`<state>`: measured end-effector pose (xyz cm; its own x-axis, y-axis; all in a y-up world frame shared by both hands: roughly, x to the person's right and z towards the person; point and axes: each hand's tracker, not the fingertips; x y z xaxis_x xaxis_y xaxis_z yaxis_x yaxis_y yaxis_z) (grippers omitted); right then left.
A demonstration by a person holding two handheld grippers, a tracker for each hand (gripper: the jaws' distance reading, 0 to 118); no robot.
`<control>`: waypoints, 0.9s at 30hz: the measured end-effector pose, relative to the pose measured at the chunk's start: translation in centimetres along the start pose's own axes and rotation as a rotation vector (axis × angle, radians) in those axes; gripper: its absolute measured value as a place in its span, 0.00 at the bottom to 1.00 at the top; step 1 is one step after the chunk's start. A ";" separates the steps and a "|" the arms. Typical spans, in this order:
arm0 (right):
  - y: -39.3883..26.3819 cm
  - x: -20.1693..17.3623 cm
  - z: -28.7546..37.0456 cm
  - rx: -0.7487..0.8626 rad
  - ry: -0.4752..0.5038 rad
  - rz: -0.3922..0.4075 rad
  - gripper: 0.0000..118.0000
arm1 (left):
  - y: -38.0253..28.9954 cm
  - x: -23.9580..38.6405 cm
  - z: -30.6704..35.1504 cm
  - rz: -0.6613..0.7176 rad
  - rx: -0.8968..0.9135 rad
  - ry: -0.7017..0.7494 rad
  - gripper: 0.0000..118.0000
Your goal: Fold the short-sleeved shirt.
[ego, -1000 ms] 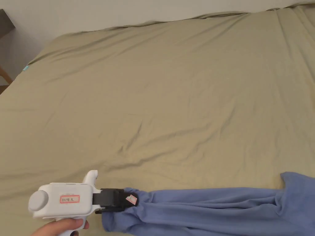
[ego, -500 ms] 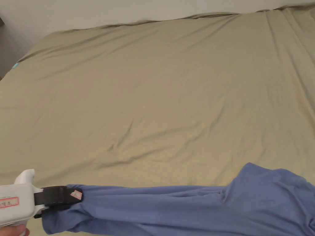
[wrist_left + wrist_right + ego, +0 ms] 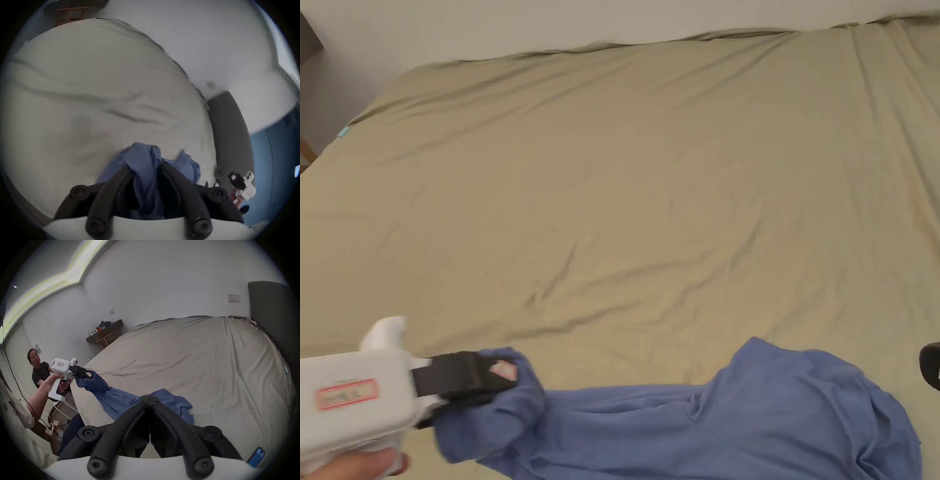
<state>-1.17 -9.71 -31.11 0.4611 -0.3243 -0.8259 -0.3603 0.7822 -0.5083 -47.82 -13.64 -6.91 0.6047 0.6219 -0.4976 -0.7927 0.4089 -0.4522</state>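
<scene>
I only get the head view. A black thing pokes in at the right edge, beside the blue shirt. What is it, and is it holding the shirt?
Observer: That is the right claw. In the right gripper view its jaws are shut with nothing between them, and the blue shirt lies on the bed past its tips.
Operator: Has the one on the left really got cloth?
Observer: Yes. The left gripper view shows a bunch of shirt pinched between the jaws of the left claw.
Operator: Anything else on the bed?
Observer: A phone lies on the sheet near the right claw.
</scene>
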 end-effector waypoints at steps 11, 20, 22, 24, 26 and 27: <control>-1.5 1.6 0.9 -0.048 -0.049 -0.023 0.02 | -6.4 2.1 -11.1 -0.245 -0.048 0.166 0.76; -1.6 1.9 1.2 -0.009 -0.023 -0.075 0.02 | -6.1 3.8 -5.5 -0.491 0.096 0.659 0.19; -1.4 1.4 1.2 -0.014 -0.026 -0.063 0.02 | -8.5 5.0 -8.0 -0.551 0.049 0.663 0.00; -1.4 1.0 1.4 -0.019 -0.028 -0.046 0.02 | -10.4 5.9 -10.4 -0.524 -0.016 0.467 0.00; -1.4 0.7 1.7 -0.022 -0.027 -0.038 0.02 | -12.9 7.5 -12.6 -0.551 -0.065 0.450 0.00; -1.4 0.6 1.8 -0.023 -0.025 -0.037 0.02 | -14.2 8.5 -13.7 -0.606 -0.056 0.452 0.00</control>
<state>1.07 -10.02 -30.42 0.4947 -0.3386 -0.8004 -0.3613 0.7575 -0.5437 -30.38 -23.35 -14.87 0.9158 -0.0406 -0.3997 -0.3134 0.5503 -0.7740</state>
